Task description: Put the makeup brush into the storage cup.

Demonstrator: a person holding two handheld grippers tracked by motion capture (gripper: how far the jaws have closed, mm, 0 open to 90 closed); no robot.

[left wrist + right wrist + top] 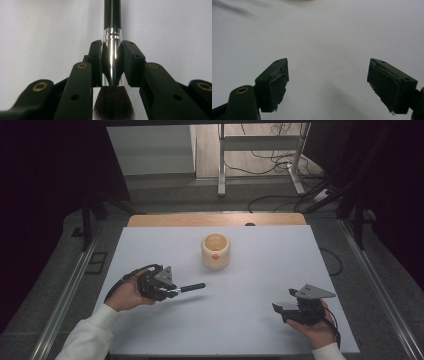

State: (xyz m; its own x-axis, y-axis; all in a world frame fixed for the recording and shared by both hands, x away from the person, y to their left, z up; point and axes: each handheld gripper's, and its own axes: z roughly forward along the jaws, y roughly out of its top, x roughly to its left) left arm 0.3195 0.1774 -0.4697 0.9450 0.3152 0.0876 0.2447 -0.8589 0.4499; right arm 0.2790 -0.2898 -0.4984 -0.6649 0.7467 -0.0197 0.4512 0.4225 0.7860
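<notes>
The left gripper clenches a makeup brush by its ferrule, handle pointing to three o'clock over open white table. A cup stands at one o'clock. The right gripper is spread, holding nothing, near the table's five-o'clock corner.

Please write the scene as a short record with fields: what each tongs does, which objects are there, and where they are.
left tongs: shut on the metal collar of a makeup brush; black handle points away, bristles toward the camera
right tongs: open, nothing between them, above the table
cup: cream-coloured, upright, with an orange spot, in the middle of the white table
brush and cup: apart, not touching
</notes>
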